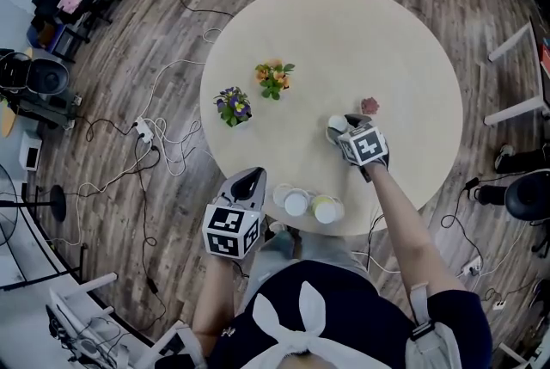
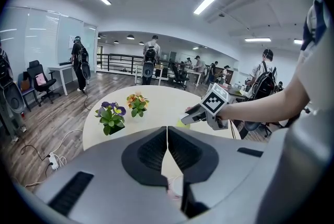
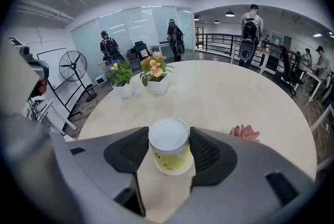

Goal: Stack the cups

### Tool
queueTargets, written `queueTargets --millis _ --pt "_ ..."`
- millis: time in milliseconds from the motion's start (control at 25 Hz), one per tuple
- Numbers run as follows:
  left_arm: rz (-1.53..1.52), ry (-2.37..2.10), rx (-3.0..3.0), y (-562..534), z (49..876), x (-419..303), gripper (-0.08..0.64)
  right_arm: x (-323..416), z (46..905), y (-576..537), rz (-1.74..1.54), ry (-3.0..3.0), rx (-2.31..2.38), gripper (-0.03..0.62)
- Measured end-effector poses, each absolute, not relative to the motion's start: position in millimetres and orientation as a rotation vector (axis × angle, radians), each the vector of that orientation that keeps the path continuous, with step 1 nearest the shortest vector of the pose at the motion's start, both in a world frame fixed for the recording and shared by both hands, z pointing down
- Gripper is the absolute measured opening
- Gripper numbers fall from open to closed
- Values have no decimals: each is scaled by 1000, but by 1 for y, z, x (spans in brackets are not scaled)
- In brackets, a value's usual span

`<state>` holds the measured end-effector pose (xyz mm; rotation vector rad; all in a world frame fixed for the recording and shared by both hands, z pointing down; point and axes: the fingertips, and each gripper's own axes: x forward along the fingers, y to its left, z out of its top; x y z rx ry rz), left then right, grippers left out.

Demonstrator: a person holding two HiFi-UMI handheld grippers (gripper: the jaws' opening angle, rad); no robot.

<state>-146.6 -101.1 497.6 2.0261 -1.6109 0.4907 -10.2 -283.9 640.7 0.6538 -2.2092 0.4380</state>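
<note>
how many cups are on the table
3. One white and yellow paper cup stands upside down in the right gripper; a white cup and a yellow-rimmed cup sit side by side near the person on the round beige table. Another may be hidden.

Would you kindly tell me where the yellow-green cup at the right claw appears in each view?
Head view: right of centre, yellow-green cup at the right claw's tip.
Left gripper view: sliver mid-frame, under that claw.
Right gripper view: lower centre, inside that claw.
Shared landmark: orange flower pot.

Left tongs (image 2: 167, 131) closed, right tongs (image 1: 338, 129) gripping cup (image 3: 168, 145)
</note>
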Motion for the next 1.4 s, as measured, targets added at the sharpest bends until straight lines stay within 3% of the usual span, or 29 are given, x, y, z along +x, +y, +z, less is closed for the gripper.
queueTargets --millis 1400 --pt "452 -1503 2161 -82 490 -149 25 32 499 -185 381 -2398 849 249"
